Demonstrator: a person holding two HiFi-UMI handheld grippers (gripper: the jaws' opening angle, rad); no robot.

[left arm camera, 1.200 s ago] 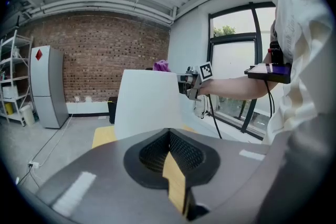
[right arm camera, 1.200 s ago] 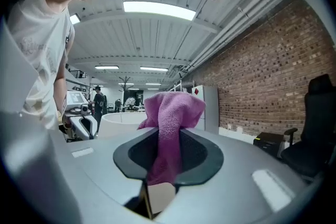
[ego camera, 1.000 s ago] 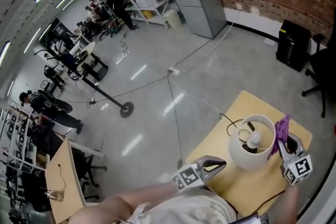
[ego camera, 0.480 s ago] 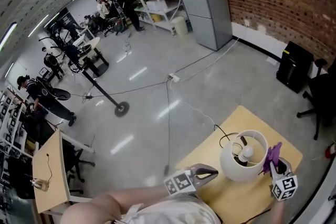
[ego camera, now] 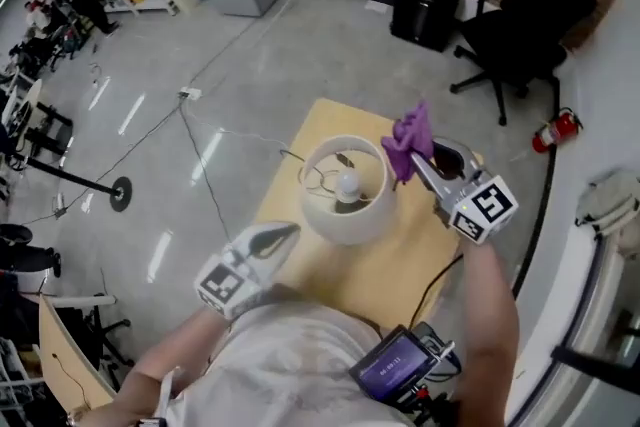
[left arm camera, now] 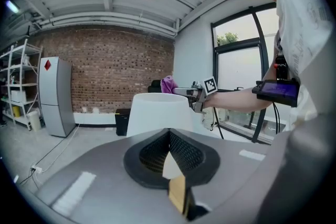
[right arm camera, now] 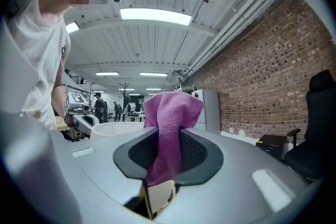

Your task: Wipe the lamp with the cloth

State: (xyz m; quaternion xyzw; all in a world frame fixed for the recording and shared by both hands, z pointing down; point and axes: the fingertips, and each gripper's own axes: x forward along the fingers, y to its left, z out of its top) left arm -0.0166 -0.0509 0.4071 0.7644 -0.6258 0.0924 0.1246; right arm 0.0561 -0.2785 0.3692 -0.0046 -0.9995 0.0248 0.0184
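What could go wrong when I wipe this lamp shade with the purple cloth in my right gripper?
1. The left gripper is shut and apart from the lamp, so nothing steadies it. A sideways wipe might slide or tip it on the table.
2. The cloth is bunched in the right gripper, with only a tuft past the jaws. The hard tips could scrape the shade.

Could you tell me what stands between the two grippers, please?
The white lamp stands between the left gripper and the right gripper, which holds the purple cloth; the head view shows this most plainly.
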